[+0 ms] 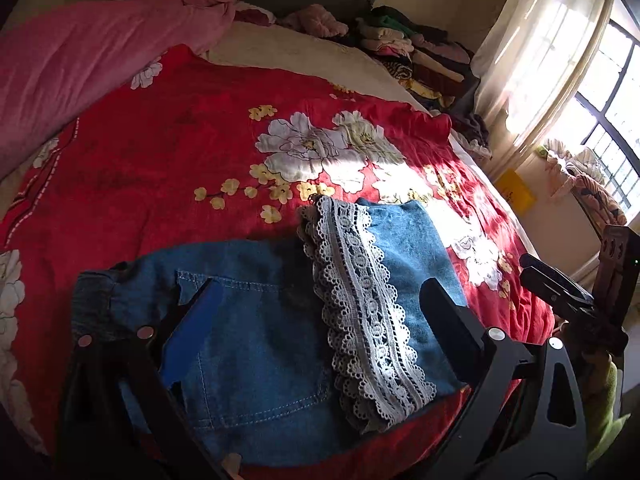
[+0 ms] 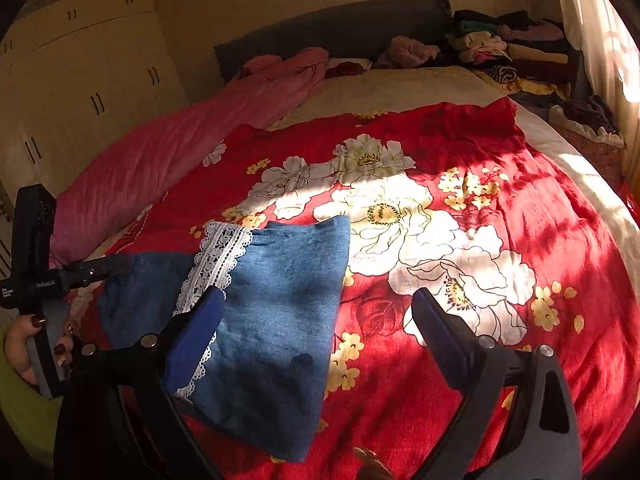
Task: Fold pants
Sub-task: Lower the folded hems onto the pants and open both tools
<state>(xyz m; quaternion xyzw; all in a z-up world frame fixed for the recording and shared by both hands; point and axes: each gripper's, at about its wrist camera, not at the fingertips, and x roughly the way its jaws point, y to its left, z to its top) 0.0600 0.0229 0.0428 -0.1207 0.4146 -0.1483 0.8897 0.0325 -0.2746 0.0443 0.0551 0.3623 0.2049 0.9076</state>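
Both jaws wide open, empty: left gripper (image 1: 320,304) and right gripper (image 2: 320,312) hover over folded denim shorts (image 1: 248,320); regrip lace hem (image 1: 360,320) evenly for next fold.

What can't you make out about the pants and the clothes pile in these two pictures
- pants, left wrist view: near hem hidden behind the left gripper, whose jaws stand open.
- pants, right wrist view: waist end dark, in shadow, partly behind the right gripper.
- clothes pile, both views: too small to tell garments apart.

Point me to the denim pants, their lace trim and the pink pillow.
denim pants (image 1: 256,320), left wrist view, back pocket panel
lace trim (image 1: 360,308), left wrist view, middle of the band
pink pillow (image 2: 168,168), right wrist view, its middle
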